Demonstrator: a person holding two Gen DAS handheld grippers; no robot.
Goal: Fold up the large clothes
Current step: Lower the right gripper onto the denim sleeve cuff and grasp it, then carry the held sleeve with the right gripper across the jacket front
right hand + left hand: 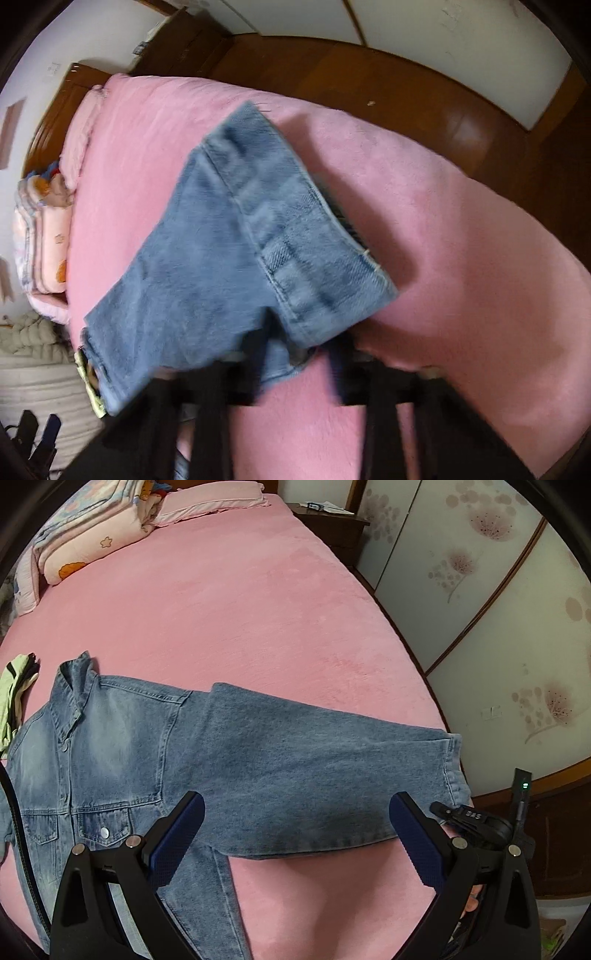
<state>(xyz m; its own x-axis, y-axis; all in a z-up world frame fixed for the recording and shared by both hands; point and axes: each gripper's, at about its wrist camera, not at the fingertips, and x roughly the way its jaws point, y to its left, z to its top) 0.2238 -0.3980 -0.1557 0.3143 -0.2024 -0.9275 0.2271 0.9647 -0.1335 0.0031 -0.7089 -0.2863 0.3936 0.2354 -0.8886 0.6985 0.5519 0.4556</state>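
Jacket (122, 760) is lying on the pink bed (240, 609), sleeve (314, 771) pointing to 3 o'clock. Left gripper (295, 842) is gaping wide, holding nothing. Right gripper (291, 373) is pinching the sleeve's cuff (310, 258); thick cloth may be slipping free.

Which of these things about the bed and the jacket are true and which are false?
1. The blue denim jacket lies on a pink fuzzy bed cover. True.
2. The left hand-held gripper is squeezed shut. False: its jaws stand wide open above the jacket's sleeve.
3. The jacket is zipped with a red zipper. False: it has metal buttons.
4. A folded floral quilt sits at the bed's far end. True.
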